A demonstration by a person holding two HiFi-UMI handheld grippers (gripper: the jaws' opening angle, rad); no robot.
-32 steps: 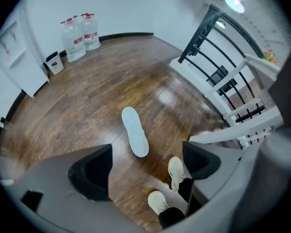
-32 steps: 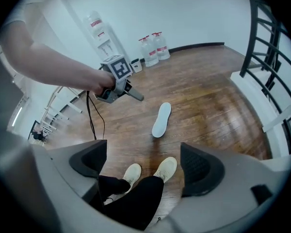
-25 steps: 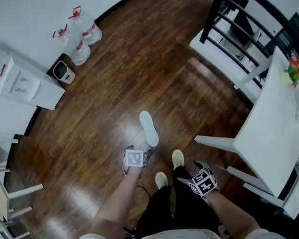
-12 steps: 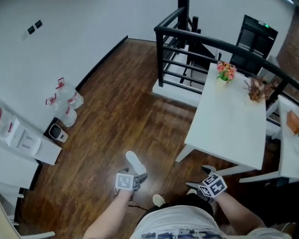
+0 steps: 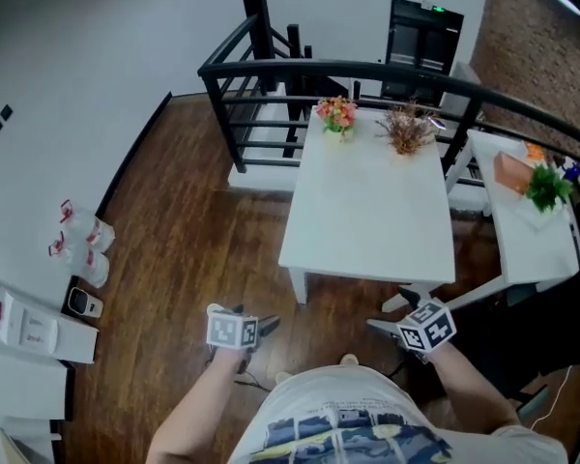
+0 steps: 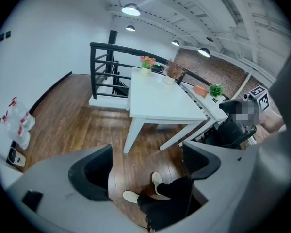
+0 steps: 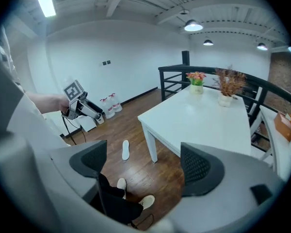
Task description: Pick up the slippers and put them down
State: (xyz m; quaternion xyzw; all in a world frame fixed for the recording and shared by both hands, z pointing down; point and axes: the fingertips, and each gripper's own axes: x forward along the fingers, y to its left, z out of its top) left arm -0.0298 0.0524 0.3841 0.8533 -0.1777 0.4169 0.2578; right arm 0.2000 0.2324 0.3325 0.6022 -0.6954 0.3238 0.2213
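Observation:
One white slipper (image 7: 125,149) lies flat on the wood floor, left of the table leg; in the head view only its tip (image 5: 216,309) shows past the left marker cube. My left gripper (image 5: 254,325) hangs well above the floor, open, with nothing between its fingers (image 6: 94,171). My right gripper (image 5: 387,315) is also raised and open, with only floor and legs between its fingers (image 7: 196,166). The left gripper (image 7: 80,106) also appears in the right gripper view, held out over the floor. The person's own feet (image 6: 156,179) wear pale footwear.
A white table (image 5: 367,211) with a flower pot (image 5: 336,114) and a dried plant (image 5: 406,129) stands ahead. A black railing (image 5: 271,71) runs behind it. Water bottles (image 5: 82,245) and a white cabinet (image 5: 19,327) sit by the left wall. A second table (image 5: 527,230) stands at the right.
Both grippers have risen away from the floor and the head view has lifted from the floor to the table. The slipper stays on the floor.

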